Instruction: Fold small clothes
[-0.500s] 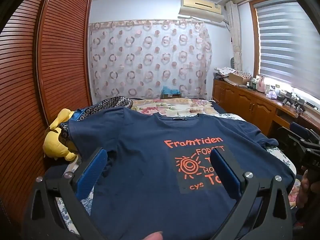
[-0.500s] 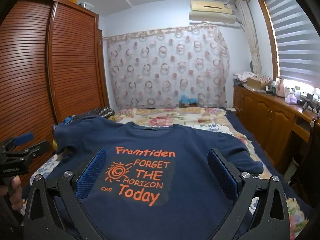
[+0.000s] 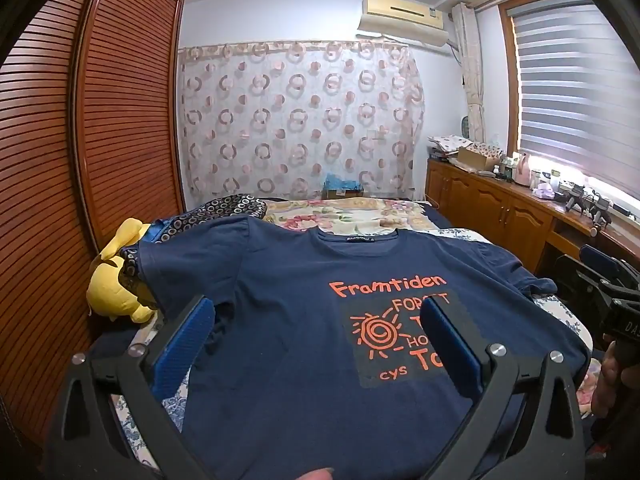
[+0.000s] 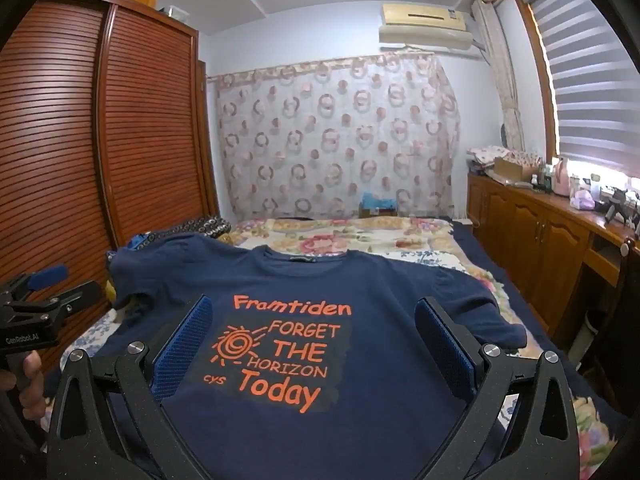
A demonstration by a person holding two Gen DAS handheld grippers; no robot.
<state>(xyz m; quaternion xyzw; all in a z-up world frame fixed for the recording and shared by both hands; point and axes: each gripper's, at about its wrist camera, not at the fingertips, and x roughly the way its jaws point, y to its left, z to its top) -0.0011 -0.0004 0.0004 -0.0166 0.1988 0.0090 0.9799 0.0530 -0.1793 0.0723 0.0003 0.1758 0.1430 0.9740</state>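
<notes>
Item: navy T-shirt (image 4: 360,420), lying flat, print up, on the bed (image 4: 360,236). Left gripper (image 3: 320,344) and right gripper (image 4: 316,344) are hovering over it, jaws fully apart, gripping nothing. Nothing is differing from half a second ago; folding is not yet starting.

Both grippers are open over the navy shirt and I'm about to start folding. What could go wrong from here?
1. The T-shirt's left sleeve lies over the yellow plush toy and patterned cloth; a grab there may drag those along.
2. The right sleeve looks bunched near the bed edge, so the fold could come out uneven.
3. The left gripper and right gripper hang close together; they might collide.
</notes>
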